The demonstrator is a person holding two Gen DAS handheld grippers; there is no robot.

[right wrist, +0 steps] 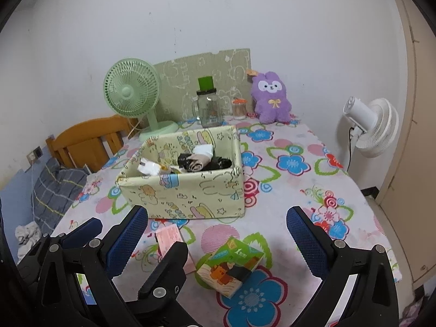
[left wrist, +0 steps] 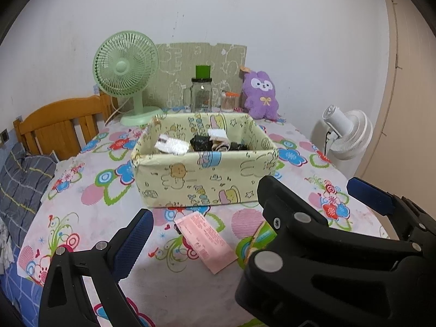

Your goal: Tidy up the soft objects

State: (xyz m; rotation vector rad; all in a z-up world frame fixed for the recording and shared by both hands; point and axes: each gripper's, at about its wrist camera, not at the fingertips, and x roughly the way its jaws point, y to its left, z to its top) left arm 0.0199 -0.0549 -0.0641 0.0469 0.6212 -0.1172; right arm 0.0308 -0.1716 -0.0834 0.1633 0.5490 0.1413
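A pale yellow cartoon-print storage box stands mid-table, also in the right wrist view. It holds rolled socks, black and beige, and a white packet. A pink packet lies flat on the flowered tablecloth in front of the box. A green tissue pack lies nearer, between my right gripper's fingers. My left gripper is open and empty, low over the pink packet. My right gripper is open and empty above the tissue pack. A purple plush toy sits at the back.
At the table's back stand a green desk fan, a glass jar with green lid and a cotton-swab jar. A white floor fan stands right of the table. A wooden headboard and grey bedding lie left.
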